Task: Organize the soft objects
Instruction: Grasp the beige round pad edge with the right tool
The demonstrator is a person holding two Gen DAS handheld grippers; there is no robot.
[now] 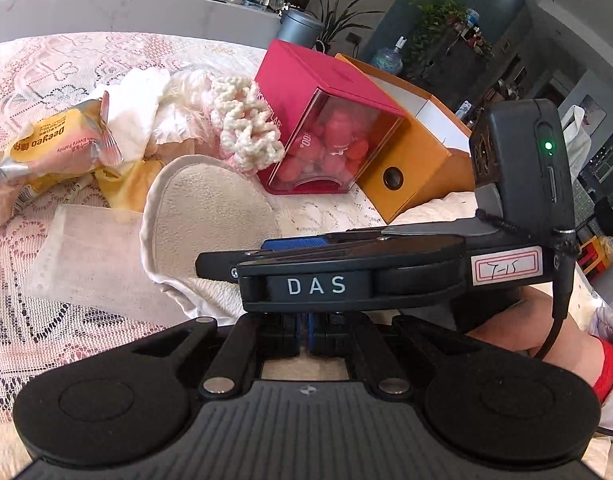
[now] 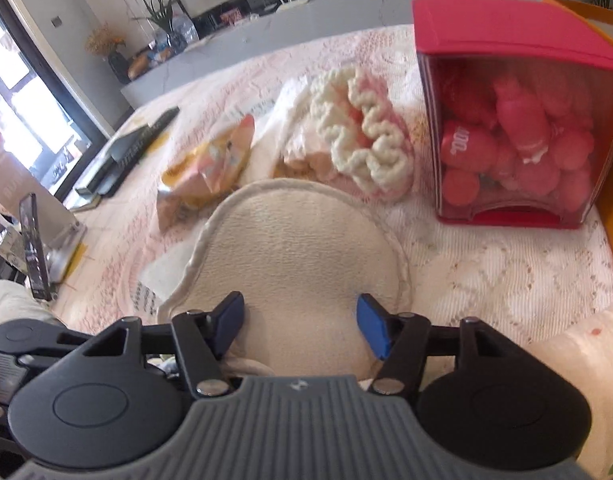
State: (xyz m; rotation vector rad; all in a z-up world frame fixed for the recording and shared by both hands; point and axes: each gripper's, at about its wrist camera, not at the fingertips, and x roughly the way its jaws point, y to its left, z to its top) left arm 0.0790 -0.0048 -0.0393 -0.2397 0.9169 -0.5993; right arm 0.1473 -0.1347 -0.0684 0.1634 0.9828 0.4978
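Note:
A beige round pad [image 1: 210, 208] lies on the lace-covered table [image 1: 46, 320], also in the right wrist view [image 2: 302, 252]. My right gripper [image 2: 300, 326] is open, its blue fingertips [image 2: 372, 330] on either side of the pad's near edge. In the left wrist view the right gripper's body [image 1: 386, 268] lies across the front. My left gripper [image 1: 306, 340] looks shut, its fingers together low behind that body. A cream and pink knitted piece [image 1: 246, 128] [image 2: 366, 136], white cloths [image 1: 146, 92] and a yellow tissue packet [image 1: 54, 148] [image 2: 210, 160] lie behind the pad.
A red box [image 1: 330, 120] [image 2: 514, 120] with a clear front holds red soft toys. An open orange box [image 1: 410, 152] stands to its right. A flat white sheet [image 1: 94, 260] lies left of the pad. A black remote [image 2: 134, 152] lies far left.

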